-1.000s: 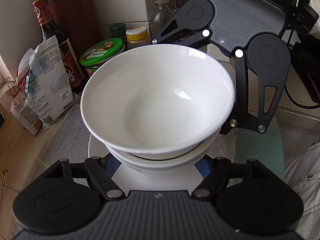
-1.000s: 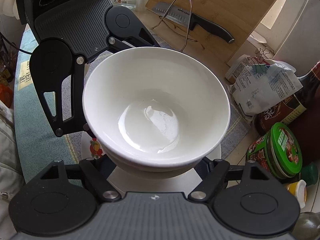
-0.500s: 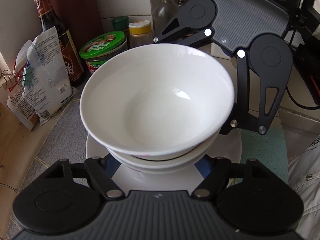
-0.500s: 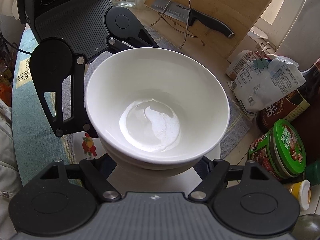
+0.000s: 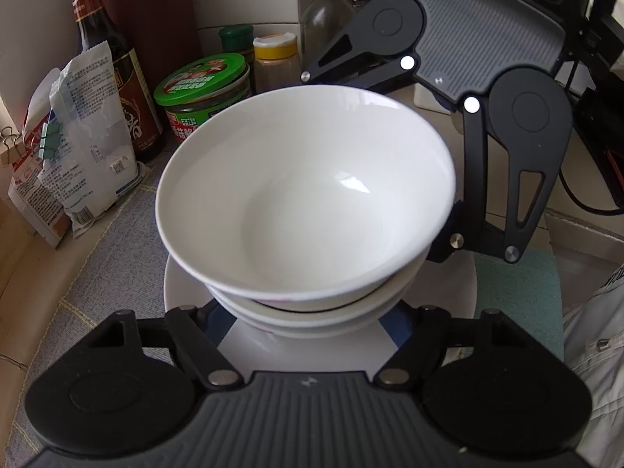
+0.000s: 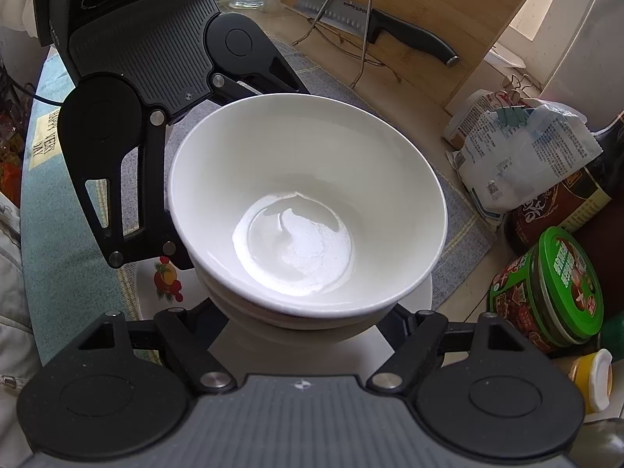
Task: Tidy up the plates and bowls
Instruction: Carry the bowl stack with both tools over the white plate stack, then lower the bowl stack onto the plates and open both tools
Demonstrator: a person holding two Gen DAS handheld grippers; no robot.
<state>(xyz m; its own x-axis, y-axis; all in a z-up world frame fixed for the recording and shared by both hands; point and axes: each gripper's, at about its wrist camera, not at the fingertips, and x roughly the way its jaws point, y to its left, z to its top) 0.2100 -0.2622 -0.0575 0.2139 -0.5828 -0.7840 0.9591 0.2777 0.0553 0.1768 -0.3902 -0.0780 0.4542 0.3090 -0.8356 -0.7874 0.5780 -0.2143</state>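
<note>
A stack of white bowls (image 5: 308,210) sits on a white plate (image 5: 179,284) with a fruit print; the stack also shows in the right wrist view (image 6: 308,202), on the plate (image 6: 156,288). My left gripper (image 5: 308,312) and my right gripper (image 6: 304,316) face each other across the stack. Each holds the plate's edge from its own side, with the fingertips hidden under the bowls. The fingers stand wide, so I cannot tell their grip. The plate and stack are carried just above a grey mat (image 5: 78,273).
Left wrist view: a soy sauce bottle (image 5: 109,66), a clipped white bag (image 5: 85,140), a green-lidded jar (image 5: 202,93), a yellow-capped jar (image 5: 275,58) and a clear bottle (image 5: 327,11) at the back. Right wrist view: a cutting board (image 6: 429,11) with a knife (image 6: 374,23) and a wire rack (image 6: 351,35).
The plate with the bowl stack has moved with both grippers over the grey mat, toward the jars and bottles. The bowls stay stacked and steady.
</note>
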